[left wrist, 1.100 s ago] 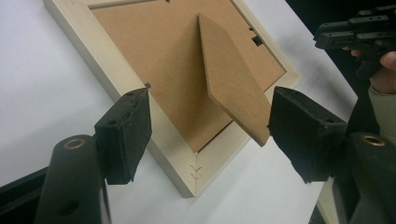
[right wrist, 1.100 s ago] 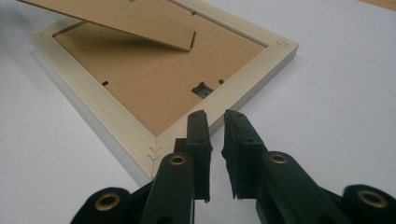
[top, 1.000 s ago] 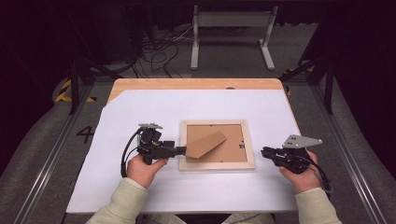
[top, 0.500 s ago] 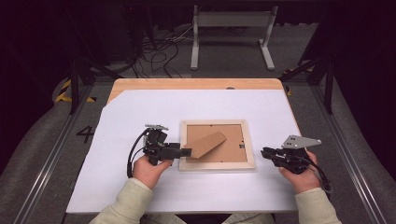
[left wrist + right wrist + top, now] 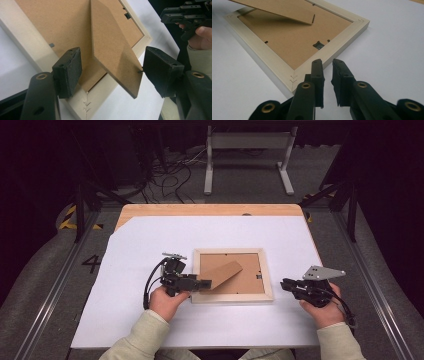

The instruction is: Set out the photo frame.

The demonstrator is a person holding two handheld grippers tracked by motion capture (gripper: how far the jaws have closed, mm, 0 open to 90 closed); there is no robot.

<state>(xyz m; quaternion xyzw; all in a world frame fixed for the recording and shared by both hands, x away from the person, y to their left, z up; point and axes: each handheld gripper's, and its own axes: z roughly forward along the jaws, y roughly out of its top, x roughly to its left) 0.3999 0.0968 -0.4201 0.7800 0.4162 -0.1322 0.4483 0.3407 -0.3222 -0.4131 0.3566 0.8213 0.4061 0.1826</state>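
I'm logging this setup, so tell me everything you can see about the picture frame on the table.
The picture frame lies face down and flat on the white table cover, in front of the person. Its border is pale unfinished wood with stapled mitred corners. The back is brown fibreboard with small dark clips and a metal hanger. A fibreboard easel stand is lifted at an angle, its free end between the open fingers of the left gripper.

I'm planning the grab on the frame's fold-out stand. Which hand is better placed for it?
Left. The left tool already straddles the stand with jaws open, while the right tool sits off the picture frame's corner.
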